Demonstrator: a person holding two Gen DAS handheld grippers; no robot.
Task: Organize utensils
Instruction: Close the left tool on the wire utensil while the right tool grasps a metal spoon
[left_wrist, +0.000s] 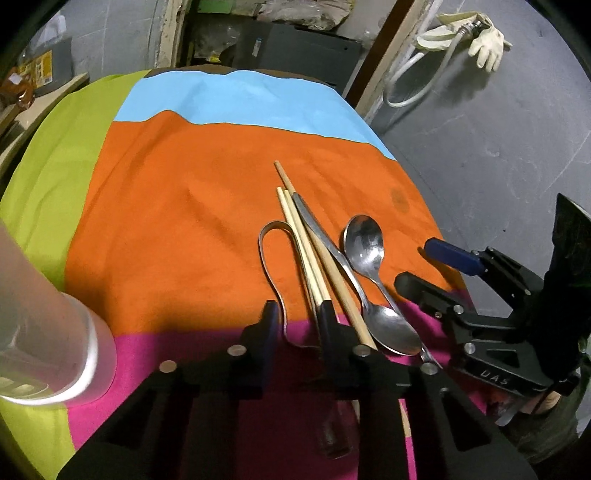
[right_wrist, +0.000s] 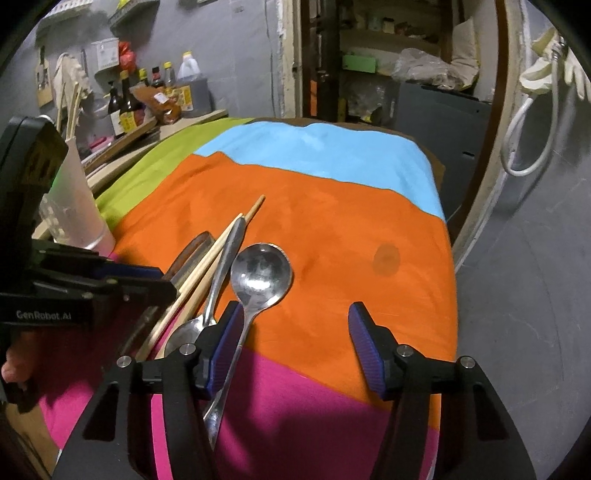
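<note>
Colour-block cloth (right_wrist: 332, 229); "GenRobot.AI" on left gripper (right_wrist: 133, 275) body

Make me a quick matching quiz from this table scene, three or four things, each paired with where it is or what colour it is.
Things:
1. large spoon
2. frosted cup
3. rubber glove
4. far strip of cloth

Descriptions:
A. hanging by the hose at the wall
B. light blue
C. bowl on the orange cloth
D. at the table's left edge

Pairs: 1-C, 2-D, 3-A, 4-B
</note>
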